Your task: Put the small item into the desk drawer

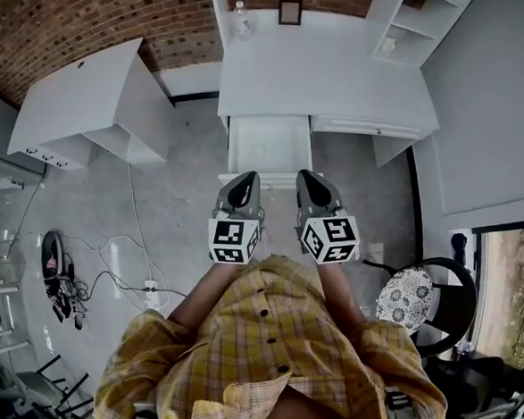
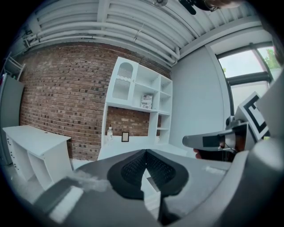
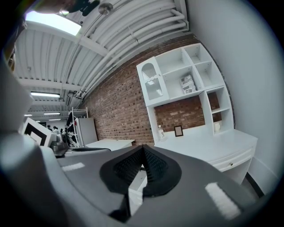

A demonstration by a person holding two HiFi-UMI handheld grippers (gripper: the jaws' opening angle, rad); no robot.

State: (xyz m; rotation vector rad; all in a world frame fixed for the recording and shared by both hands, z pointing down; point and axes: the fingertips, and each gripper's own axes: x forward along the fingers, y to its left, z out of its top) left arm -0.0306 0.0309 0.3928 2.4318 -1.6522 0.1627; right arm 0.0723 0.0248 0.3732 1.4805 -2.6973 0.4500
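Note:
The white desk (image 1: 324, 79) stands ahead of me with its drawer (image 1: 269, 145) pulled out toward me; the drawer's inside looks bare white. Both grippers hang side by side just short of the drawer's front edge. My left gripper (image 1: 242, 182) is shut, its black pads (image 2: 133, 168) meeting with nothing between them. My right gripper (image 1: 308, 179) is shut too, its pads (image 3: 153, 168) closed on nothing. No small item shows in either gripper. A small pale object (image 1: 387, 46) sits in the shelf unit at the desk's right.
A bottle (image 1: 242, 19) and a picture frame (image 1: 290, 12) stand at the desk's back by the brick wall. A second white desk (image 1: 93, 99) is at left. A chair with a patterned cushion (image 1: 407, 297) is at right; cables (image 1: 66, 285) lie on the floor at left.

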